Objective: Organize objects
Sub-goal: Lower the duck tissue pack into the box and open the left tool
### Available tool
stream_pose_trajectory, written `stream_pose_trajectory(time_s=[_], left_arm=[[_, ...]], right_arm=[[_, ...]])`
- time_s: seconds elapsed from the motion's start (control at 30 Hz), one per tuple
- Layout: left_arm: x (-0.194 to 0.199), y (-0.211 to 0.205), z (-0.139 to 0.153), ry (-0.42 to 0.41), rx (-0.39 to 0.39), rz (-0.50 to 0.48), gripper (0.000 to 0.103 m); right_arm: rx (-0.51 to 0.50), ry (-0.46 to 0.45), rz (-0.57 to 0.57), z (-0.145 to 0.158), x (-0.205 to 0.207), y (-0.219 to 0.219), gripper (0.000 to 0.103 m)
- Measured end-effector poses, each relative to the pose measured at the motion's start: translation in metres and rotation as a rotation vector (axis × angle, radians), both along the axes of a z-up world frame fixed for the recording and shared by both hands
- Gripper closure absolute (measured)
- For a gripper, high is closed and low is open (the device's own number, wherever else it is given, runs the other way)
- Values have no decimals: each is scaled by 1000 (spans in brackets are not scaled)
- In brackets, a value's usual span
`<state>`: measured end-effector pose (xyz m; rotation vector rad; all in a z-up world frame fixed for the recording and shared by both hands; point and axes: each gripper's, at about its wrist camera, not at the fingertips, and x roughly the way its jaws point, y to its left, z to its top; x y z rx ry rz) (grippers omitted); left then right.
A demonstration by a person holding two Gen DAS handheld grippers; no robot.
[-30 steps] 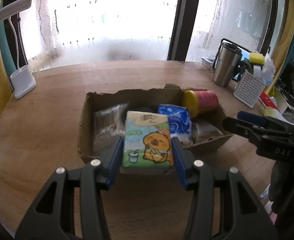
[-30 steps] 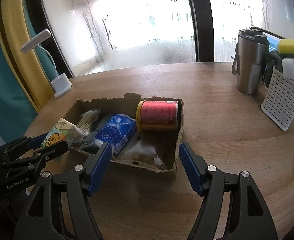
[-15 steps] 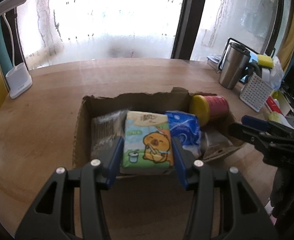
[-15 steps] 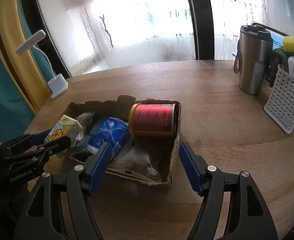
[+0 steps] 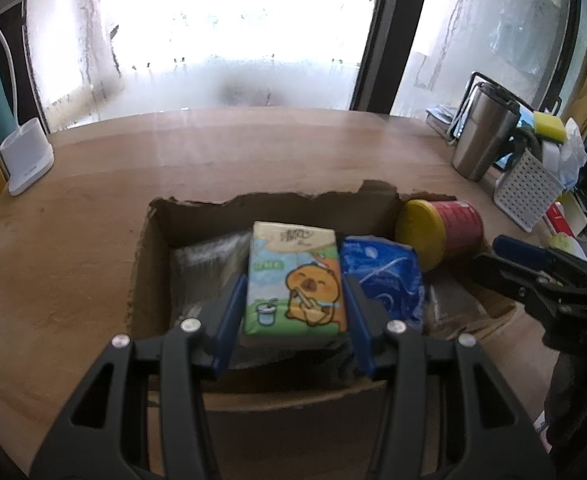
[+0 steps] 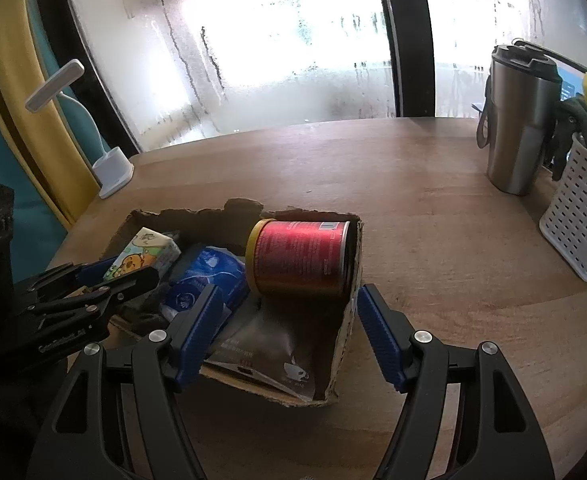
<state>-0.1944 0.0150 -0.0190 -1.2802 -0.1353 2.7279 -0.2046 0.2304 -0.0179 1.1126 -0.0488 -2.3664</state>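
We have the counter (image 6: 433, 208) carrying a torn cardboard box (image 5: 277, 204), red can (image 6: 301, 256) on its side at the box's 3 o'clock end. Left gripper (image 5: 293, 300) is clamped on the tissue pack (image 5: 293, 280), pack over the box at 6 o'clock, blue pouch (image 5: 377, 276) just beside it. Pack looks light and soft, so side squeeze mid-body suits it. Left gripper pitches steeply down. Right gripper (image 6: 285, 320) hangs with jaws apart, empty, straddling the box's right wall.
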Motion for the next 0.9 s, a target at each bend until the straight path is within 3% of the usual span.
stream_pose_trajectory(time_s=[0.43,0.53,0.9], left_arm=[[-14,3,-7,-35,-1,7,52],[-11,3,-5,-27,11,0,46],[3,2,7,1,42,-23,45]], right_arm=[[11,-7,-2,-2,-4,-1,30],[12,-6,-3,-2,-4,-2,30],[18,8,-11,4,5,-1,30]])
